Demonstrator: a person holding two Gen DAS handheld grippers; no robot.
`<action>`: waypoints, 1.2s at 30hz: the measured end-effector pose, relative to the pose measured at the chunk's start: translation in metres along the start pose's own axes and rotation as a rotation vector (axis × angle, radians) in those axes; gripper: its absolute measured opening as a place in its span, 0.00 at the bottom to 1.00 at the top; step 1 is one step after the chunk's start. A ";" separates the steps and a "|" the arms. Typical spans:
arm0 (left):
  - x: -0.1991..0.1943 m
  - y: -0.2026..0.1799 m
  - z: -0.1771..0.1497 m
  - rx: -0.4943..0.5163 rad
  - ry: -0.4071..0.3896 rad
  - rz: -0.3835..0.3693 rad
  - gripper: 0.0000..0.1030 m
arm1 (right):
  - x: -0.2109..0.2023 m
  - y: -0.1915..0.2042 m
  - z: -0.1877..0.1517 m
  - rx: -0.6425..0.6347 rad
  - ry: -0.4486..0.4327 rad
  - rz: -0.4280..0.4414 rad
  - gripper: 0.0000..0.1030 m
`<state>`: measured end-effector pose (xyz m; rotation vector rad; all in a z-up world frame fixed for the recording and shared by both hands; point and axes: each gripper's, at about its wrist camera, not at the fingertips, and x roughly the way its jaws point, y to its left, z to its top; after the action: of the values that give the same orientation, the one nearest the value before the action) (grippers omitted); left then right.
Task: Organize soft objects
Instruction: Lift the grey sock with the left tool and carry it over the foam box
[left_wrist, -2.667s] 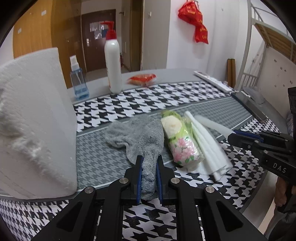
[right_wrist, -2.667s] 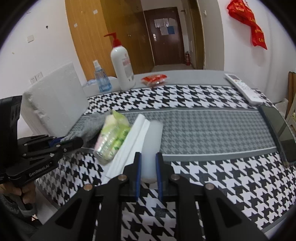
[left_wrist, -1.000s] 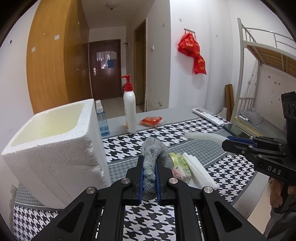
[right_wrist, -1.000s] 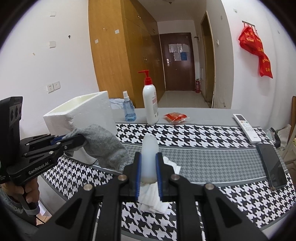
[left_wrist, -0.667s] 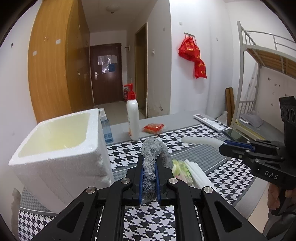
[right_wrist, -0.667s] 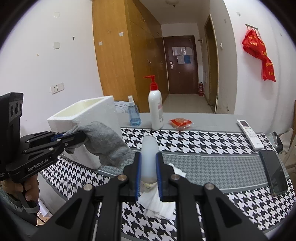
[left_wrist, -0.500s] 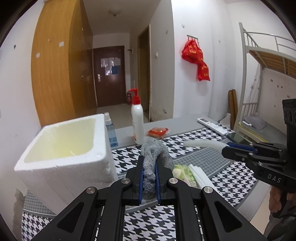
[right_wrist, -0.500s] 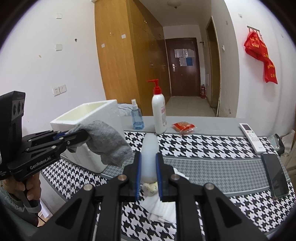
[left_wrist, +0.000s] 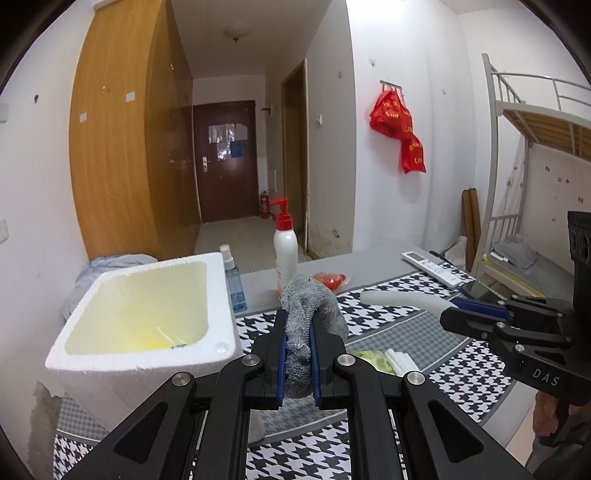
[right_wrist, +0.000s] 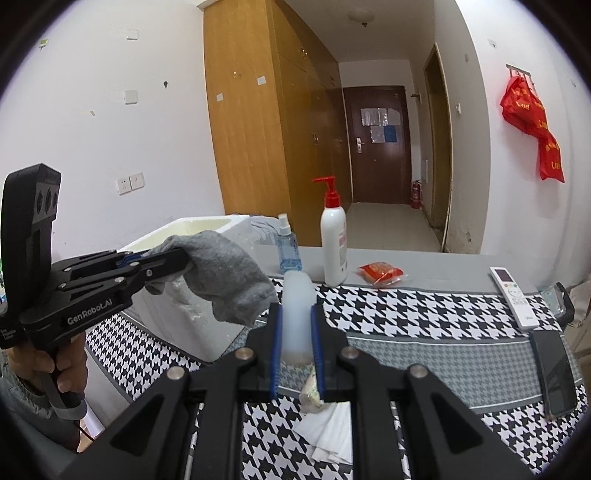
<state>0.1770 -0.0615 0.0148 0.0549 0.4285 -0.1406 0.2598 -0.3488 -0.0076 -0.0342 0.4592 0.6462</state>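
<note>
My left gripper (left_wrist: 297, 325) is shut on a grey cloth (left_wrist: 308, 306), held in the air just right of the open white foam box (left_wrist: 140, 317); from the right wrist the same cloth (right_wrist: 225, 273) droops beside that box (right_wrist: 192, 229). My right gripper (right_wrist: 296, 314) is shut on a white foam strip (right_wrist: 297, 302), lifted above the table; in the left wrist view this strip (left_wrist: 402, 300) juts leftward from the right gripper (left_wrist: 458, 308). A green flowered packet (left_wrist: 371, 360) and white foam sheets (left_wrist: 400, 360) lie on the houndstooth cloth below.
At the table's back stand a white pump bottle (right_wrist: 333, 243), a blue spray bottle (right_wrist: 288, 247) and a red packet (right_wrist: 380, 273). A remote (right_wrist: 513, 297) and a phone (right_wrist: 554, 373) lie at the right. A hand (right_wrist: 55, 369) grips the left tool.
Both grippers have risen off the table with the grey cloth and the white strip in them. The foam box's open top has come into sight beside the cloth.
</note>
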 end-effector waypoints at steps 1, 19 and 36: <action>0.000 0.001 0.001 -0.002 -0.003 0.000 0.11 | 0.001 0.000 0.001 0.000 0.000 -0.001 0.18; -0.008 0.016 0.024 -0.014 -0.054 0.013 0.11 | 0.004 0.011 0.020 -0.040 -0.021 0.003 0.18; -0.039 0.054 0.042 -0.057 -0.128 0.101 0.11 | 0.016 0.037 0.037 -0.084 -0.042 0.068 0.18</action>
<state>0.1672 -0.0067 0.0705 0.0119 0.3006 -0.0319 0.2642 -0.3038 0.0230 -0.0843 0.3935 0.7316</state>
